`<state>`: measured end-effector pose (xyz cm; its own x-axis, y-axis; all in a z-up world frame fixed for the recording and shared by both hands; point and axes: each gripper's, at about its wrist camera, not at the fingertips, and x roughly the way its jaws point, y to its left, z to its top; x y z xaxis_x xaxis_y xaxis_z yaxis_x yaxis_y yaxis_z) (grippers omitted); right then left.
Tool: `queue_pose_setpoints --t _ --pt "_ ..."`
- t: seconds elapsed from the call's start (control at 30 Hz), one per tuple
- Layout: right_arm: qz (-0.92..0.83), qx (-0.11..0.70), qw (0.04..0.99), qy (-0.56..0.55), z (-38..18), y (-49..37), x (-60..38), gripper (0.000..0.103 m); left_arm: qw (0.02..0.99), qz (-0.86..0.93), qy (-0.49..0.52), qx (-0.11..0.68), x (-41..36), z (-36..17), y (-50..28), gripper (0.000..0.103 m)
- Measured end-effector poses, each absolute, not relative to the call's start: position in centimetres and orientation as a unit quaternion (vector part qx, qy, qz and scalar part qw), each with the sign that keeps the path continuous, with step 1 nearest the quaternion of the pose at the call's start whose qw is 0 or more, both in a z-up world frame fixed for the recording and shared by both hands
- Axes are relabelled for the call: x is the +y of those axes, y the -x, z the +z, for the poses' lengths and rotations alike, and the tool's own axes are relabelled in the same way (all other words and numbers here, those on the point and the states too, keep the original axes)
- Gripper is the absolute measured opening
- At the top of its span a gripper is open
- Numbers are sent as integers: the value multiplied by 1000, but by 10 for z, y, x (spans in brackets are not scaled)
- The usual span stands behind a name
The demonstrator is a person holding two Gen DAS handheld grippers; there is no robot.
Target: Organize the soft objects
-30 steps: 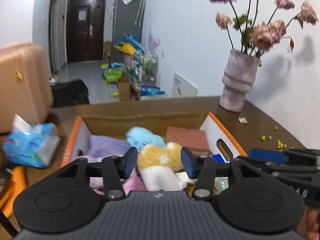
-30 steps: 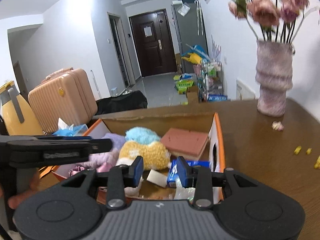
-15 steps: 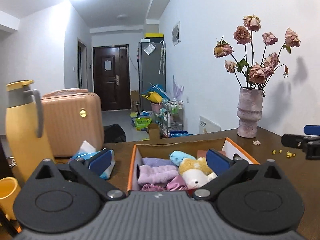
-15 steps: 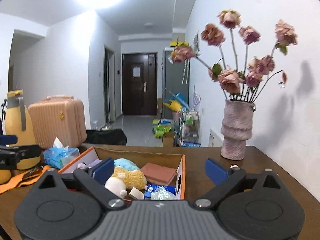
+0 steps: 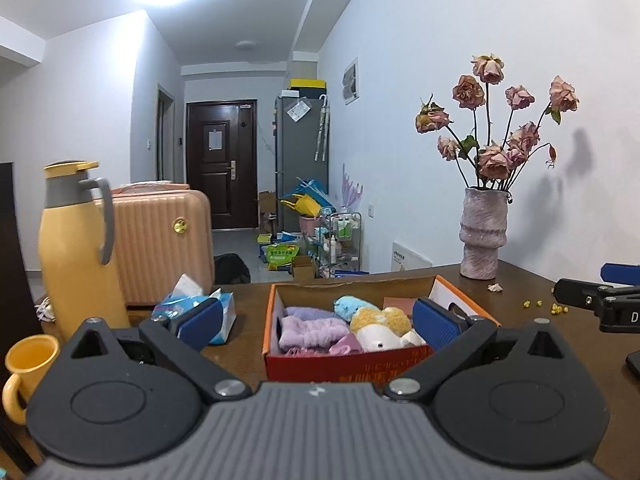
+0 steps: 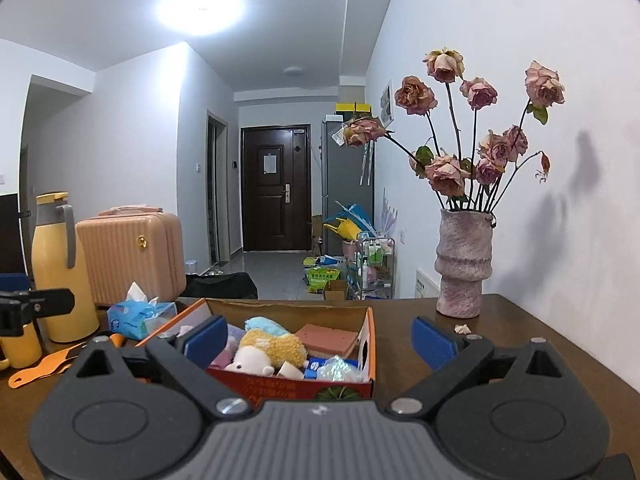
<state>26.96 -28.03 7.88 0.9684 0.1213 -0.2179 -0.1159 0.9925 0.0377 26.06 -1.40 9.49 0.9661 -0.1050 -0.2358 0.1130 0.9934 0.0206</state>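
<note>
Both grippers, left gripper (image 5: pixel 316 322) and right gripper (image 6: pixel 320 340), are held wide open and empty before the filled box (image 5: pixel 344 364), so sorting is judged done.

The left gripper (image 5: pixel 316 322) stands with its jaws spread wide and nothing between the blue pads (image 5: pixel 434 322). Beyond it on the brown table (image 5: pixel 520 288) sits an orange cardboard box (image 5: pixel 344 364) holding a folded purple towel (image 5: pixel 310 330), a light blue plush (image 5: pixel 352 308), a yellow and white plush toy (image 5: pixel 380 326) and a brick-coloured pad (image 5: pixel 398 303). Left of the box lie a tissue pack (image 5: pixel 188 304), a yellow flask (image 5: pixel 76 252) and a yellow mug (image 5: pixel 26 376). A vase (image 5: pixel 482 236) of dried roses (image 5: pixel 496 120) stands by the wall. The right gripper (image 5: pixel 600 300) shows at the right edge
</note>
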Motion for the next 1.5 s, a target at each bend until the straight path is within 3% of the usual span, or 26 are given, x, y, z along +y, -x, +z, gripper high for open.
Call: queue_pose_setpoints --t 0.67,0.8,1.5 --pt "76 127 988 -37 4 -26 -241 101 990 21 -18 137 34 24 -19 103" --pt "96 165 980 -56 -10 -11 -244 101 989 9 -41 142 21 23 -13 103" --pt "75 157 984 -49 -2 -13 -243 103 992 1 -22 128 20 27 -11 103"
